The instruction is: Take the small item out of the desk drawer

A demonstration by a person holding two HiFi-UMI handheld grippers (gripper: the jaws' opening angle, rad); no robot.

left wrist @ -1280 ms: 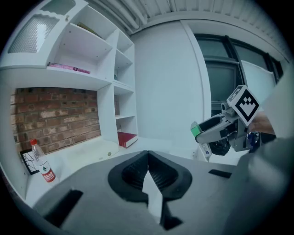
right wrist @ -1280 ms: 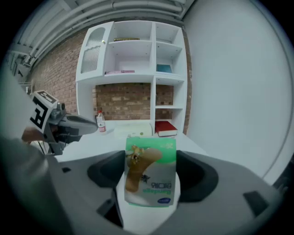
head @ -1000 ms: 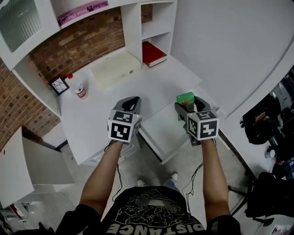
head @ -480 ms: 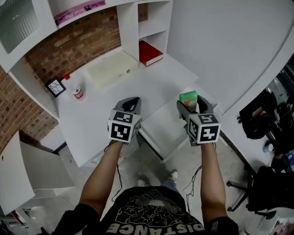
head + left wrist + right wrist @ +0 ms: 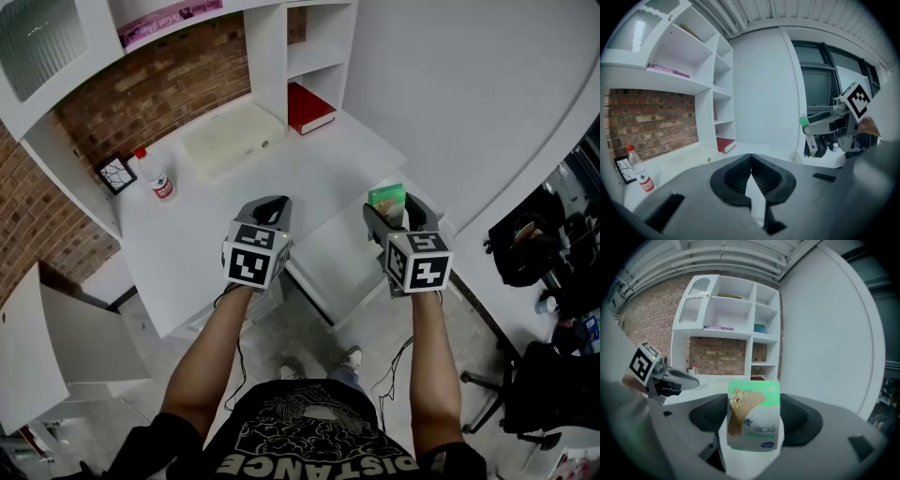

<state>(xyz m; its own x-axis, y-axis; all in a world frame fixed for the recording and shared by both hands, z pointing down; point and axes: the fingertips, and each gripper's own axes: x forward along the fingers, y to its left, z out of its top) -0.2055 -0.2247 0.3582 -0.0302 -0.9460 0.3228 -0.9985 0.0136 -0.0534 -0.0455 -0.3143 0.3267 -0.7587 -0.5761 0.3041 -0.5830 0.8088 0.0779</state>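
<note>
A small green-and-white plaster box (image 5: pixel 753 416) stands upright between the jaws of my right gripper (image 5: pixel 753 422), which is shut on it. In the head view the box (image 5: pixel 386 198) and the right gripper (image 5: pixel 392 212) hang above the far end of the pulled-out white desk drawer (image 5: pixel 342 258). My left gripper (image 5: pixel 271 208) hovers over the desk's front edge, its jaws shut with nothing in them (image 5: pixel 751 171). The left gripper view also catches the right gripper (image 5: pixel 820 126) with the box's green corner (image 5: pixel 804 122) off to the right.
On the white desk (image 5: pixel 206 216) are a red-capped bottle (image 5: pixel 161 181), a small framed picture (image 5: pixel 116 174) and a flat cream case (image 5: pixel 232 138). A red book (image 5: pixel 309 105) lies in the shelf nook. A black chair (image 5: pixel 534 253) stands at right, a white cabinet door (image 5: pixel 56 333) at left.
The right gripper with the box has shifted slightly to the right and further from me over the drawer. The left gripper has hardly moved.
</note>
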